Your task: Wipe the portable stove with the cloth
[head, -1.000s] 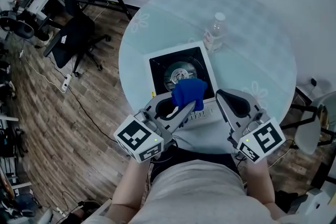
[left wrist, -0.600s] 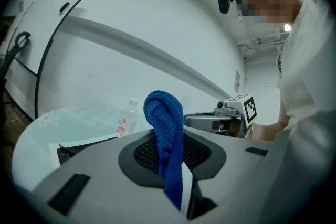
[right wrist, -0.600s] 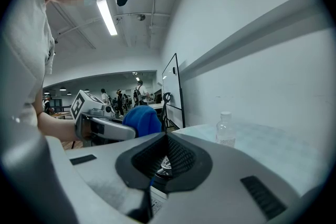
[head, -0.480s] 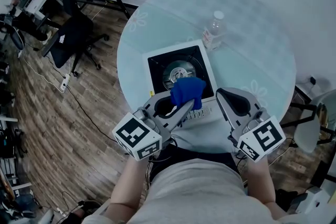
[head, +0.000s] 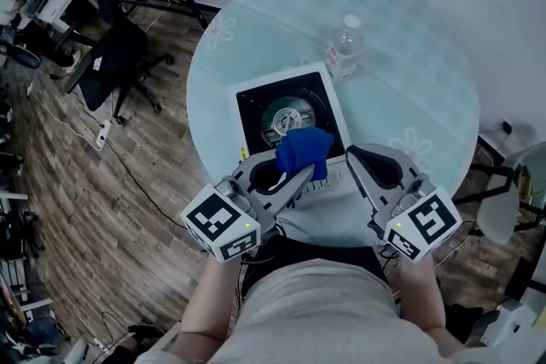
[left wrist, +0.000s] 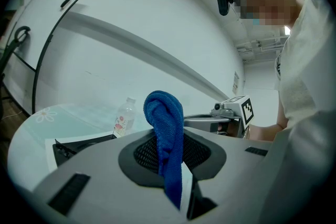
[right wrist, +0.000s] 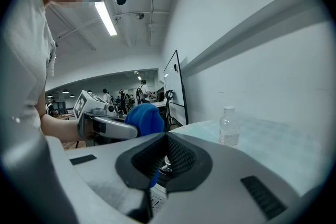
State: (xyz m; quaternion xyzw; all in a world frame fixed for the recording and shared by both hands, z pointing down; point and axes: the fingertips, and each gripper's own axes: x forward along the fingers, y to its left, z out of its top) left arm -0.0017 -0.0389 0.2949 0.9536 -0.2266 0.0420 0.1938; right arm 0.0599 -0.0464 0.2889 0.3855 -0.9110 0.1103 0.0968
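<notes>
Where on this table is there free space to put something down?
The widest bare patch of the table is right of the stove, from the bottle to the rim. Behind the bottle it is free too. Left of the stove, only a narrow strip. The near edge is crowded: left hand-held gripper with cloth, right hand-held gripper.

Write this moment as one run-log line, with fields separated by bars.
left claw: shut on blue cloth | right claw: shut, empty | blue cloth: over near edge of stove
</notes>
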